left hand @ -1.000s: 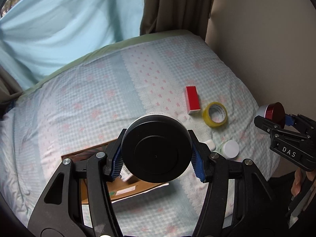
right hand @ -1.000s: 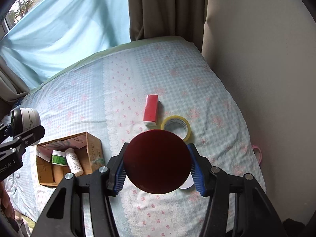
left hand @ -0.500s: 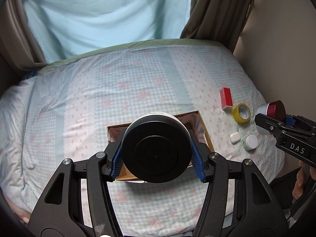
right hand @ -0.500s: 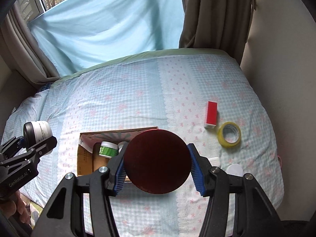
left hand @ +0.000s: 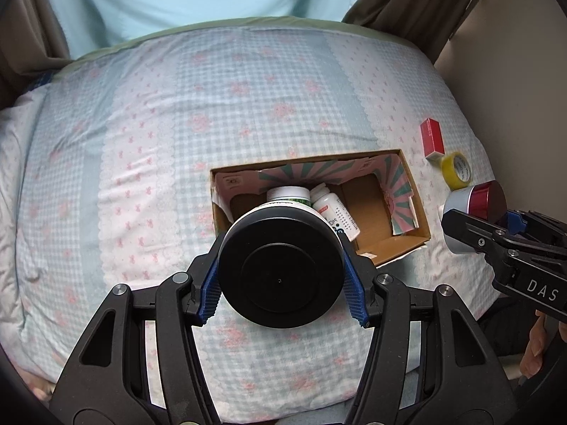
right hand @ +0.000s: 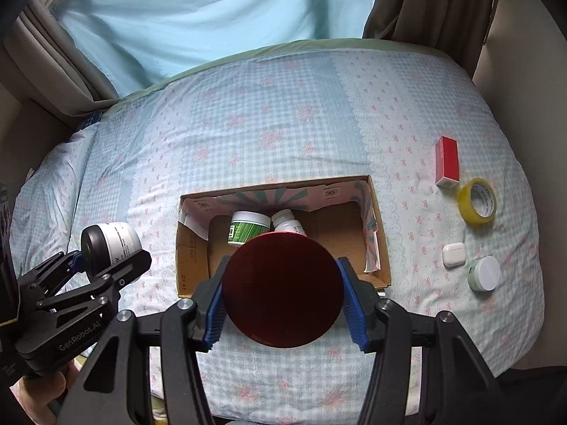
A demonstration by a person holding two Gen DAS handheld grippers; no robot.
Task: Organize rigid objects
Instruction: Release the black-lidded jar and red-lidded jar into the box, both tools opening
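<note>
Pale blue gingham bedspread [right hand: 269, 113] with pink bows. Brown cardboard box [right hand: 193, 258], pink-and-teal striped lining. Black-lidded white jar [left hand: 281, 271], dark red-lidded tin [right hand: 283, 288], red carton [right hand: 447, 161], yellow tape roll [right hand: 476, 201], blue pads [right hand: 352, 306].

The black-lidded jar [left hand: 281, 269] hides part of the cardboard box [left hand: 407, 194].

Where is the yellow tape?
In the right wrist view, the yellow tape lies on the bed, right of the cardboard box, just beside the red box.

A black-lidded white jar [left hand: 281, 271] and a red-lidded silver tin [right hand: 282, 289] are held above the open cardboard box [right hand: 193, 258]. Inside it, at 12 o'clock, lie a green-labelled tub [right hand: 249, 228] and a white bottle [right hand: 287, 225].
</note>
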